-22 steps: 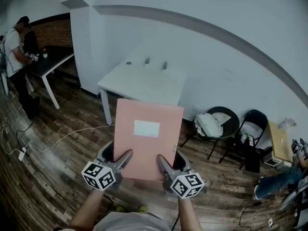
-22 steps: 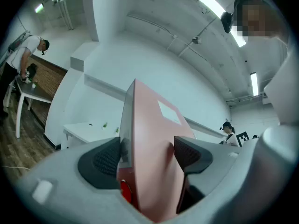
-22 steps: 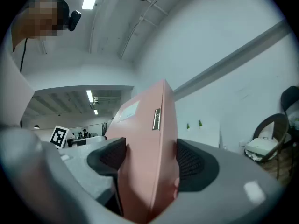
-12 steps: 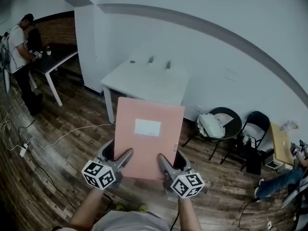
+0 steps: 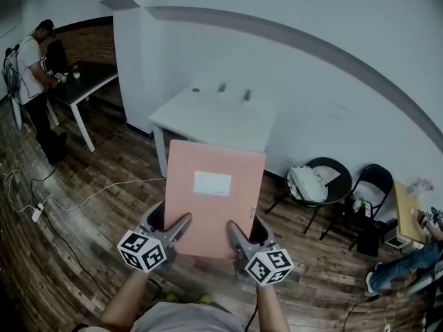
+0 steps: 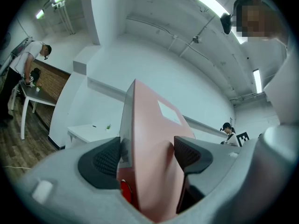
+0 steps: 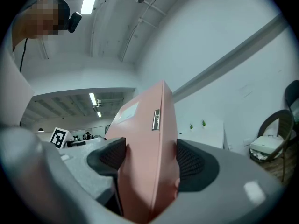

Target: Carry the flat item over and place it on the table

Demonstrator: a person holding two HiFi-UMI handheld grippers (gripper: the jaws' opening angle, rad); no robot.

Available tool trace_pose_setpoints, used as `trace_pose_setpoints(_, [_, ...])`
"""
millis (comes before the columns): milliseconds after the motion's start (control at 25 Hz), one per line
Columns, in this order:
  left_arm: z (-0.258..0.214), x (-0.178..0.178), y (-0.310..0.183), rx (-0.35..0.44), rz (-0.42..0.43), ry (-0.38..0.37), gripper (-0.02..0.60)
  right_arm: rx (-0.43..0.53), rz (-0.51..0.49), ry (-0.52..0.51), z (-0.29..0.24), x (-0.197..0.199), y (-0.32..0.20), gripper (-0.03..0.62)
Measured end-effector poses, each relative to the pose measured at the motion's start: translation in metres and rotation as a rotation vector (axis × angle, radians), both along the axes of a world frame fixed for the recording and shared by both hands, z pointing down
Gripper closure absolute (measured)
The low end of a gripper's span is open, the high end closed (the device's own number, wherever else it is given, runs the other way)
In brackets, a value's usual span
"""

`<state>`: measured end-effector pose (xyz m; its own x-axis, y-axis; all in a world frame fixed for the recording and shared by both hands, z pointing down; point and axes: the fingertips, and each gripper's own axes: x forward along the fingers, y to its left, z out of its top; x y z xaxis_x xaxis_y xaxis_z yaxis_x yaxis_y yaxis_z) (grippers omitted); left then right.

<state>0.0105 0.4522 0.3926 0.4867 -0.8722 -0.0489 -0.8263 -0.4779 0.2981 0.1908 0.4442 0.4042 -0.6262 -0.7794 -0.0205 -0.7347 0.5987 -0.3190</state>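
Note:
A flat pink folder with a white label is held out level in front of me, over the wooden floor. My left gripper is shut on its near left edge and my right gripper on its near right edge. In the left gripper view the folder stands edge-on between the pads of the left gripper. The right gripper view shows the folder clamped the same way in the right gripper. The white table stands ahead against the wall, beyond the folder's far edge.
Two small items stand at the white table's back edge. Two black folding chairs stand to the right, one carrying a white device. A person stands at a dark table far left. Cables run over the floor at left.
The room has slid slightly right and down in the head view, and the white table looks a little nearer. Both grippers keep the same hold on the folder.

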Motion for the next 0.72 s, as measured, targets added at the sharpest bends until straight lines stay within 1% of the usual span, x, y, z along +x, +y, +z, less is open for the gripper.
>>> trace_pose_setpoints(480, [0.011,0.022,-0.016,-0.003,-0.051,-0.009,0.230,-0.007,-0.045,-0.016,0.014,0.022,-0.025,0.263])
trace_pose_setpoints(720, [0.011,0.014,-0.042,0.005,-0.064,-0.010,0.230,0.003,-0.050,-0.017,0.014,0.015,-0.052,0.263])
